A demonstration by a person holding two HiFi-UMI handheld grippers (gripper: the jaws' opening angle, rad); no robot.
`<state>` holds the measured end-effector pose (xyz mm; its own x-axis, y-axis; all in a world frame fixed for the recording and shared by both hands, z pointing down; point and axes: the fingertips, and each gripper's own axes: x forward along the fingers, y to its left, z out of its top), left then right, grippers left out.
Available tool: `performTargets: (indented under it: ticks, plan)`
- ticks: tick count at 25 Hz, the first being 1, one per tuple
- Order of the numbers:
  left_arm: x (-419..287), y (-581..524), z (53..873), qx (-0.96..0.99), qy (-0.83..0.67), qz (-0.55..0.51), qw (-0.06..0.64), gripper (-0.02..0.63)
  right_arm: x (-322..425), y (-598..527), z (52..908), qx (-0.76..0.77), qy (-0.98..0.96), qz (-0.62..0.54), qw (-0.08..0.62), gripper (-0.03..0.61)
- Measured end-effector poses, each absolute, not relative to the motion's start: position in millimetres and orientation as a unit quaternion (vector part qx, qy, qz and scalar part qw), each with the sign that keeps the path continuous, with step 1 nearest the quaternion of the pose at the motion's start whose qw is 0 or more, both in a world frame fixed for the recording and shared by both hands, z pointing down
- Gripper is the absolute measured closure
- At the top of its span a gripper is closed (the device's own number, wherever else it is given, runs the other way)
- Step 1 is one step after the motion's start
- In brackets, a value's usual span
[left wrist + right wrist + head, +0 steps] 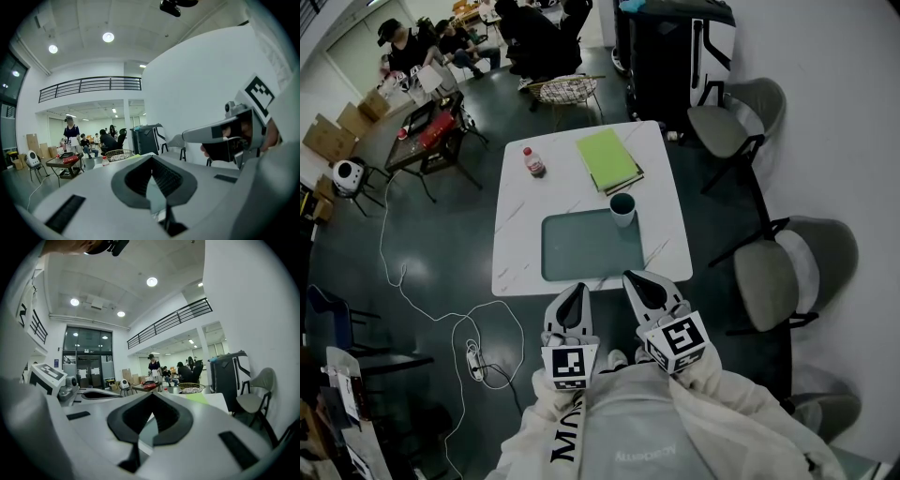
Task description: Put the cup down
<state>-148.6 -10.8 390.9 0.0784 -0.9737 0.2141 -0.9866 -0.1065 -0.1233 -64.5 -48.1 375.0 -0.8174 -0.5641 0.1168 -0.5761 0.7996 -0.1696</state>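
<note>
The cup [622, 208] stands upright on the white table [520, 220], free of both grippers, at the far right corner of a grey tray [581, 251]. It seems to sit on the tray's corner rather than beside it, though the steep angle leaves that unsure. Its inside is dark, so what it holds cannot be told. The left gripper [577, 288] and the right gripper [632, 278] hang side by side just short of the table's near edge, close to the person's chest and well apart from the cup. Each gripper's own view shows its 2 jaws pressed together at the tips with nothing between them. In both gripper views the broad grey jaws fill the lower half and hide the cup entirely, and only a sliver of the tray shows through the dark opening behind the tips. In the head view the hands are covered by the marker cubes and the pale sleeves [741, 417]. Beyond the cup lie a green folder [607, 159] and a small bottle [532, 161] with a red cap, its label too small to read. 2 grey chairs [736, 117] stand right of the table. People sit at the far end of the room, small and dim.
</note>
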Motion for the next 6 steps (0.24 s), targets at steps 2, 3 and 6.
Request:
performTargets:
  ticks: [2,3,6]
  plan:
    - [-148.8,-10.6,393.3,0.734,-0.667,0.123,0.029,0.601,-64.3,-48.1,377.9,0.302,-0.947,0.100,0.033,0.574]
    - [-149.1,-10.5,395.0,0.734,-0.667,0.125,0.031,0.601,-64.4,-48.2,379.5,0.303,-0.947,0.100,0.035,0.574]
    - [-151.1,-10.3,400.7,0.732,-0.668,0.131,0.035,0.601,-64.9,-48.9,383.4,0.305,-0.946,0.101,0.040,0.574]
